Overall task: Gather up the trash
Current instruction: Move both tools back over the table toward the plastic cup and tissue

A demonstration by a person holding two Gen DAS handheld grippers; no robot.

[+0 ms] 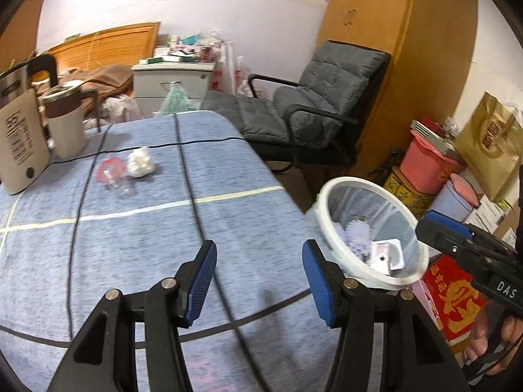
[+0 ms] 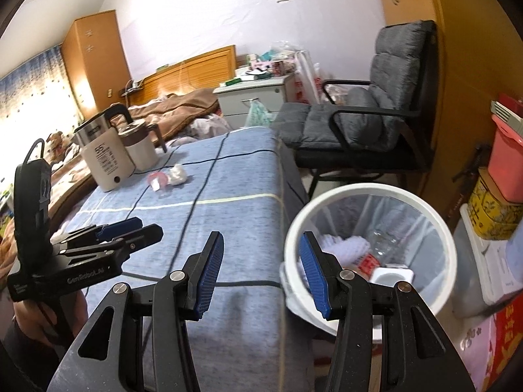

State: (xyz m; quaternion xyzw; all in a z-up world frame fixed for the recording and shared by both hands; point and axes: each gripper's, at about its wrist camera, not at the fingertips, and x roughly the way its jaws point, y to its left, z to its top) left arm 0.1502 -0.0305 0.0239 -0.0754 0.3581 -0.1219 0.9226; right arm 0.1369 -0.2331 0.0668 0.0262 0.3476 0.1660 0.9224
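I am holding my left gripper (image 1: 260,281) over the blue tablecloth (image 1: 140,235), its 2 fingers spread with nothing between them. My right gripper (image 2: 261,272) is hanging spread and empty too, by the table's edge. The crumpled tissue (image 1: 140,162) and a pink plastic wrapper (image 1: 110,171) (touching it) are lying at 11 o'clock, near the kettle (image 1: 19,140). The trash bin (image 2: 371,254) is sitting at 2 o'clock, already holding scraps.
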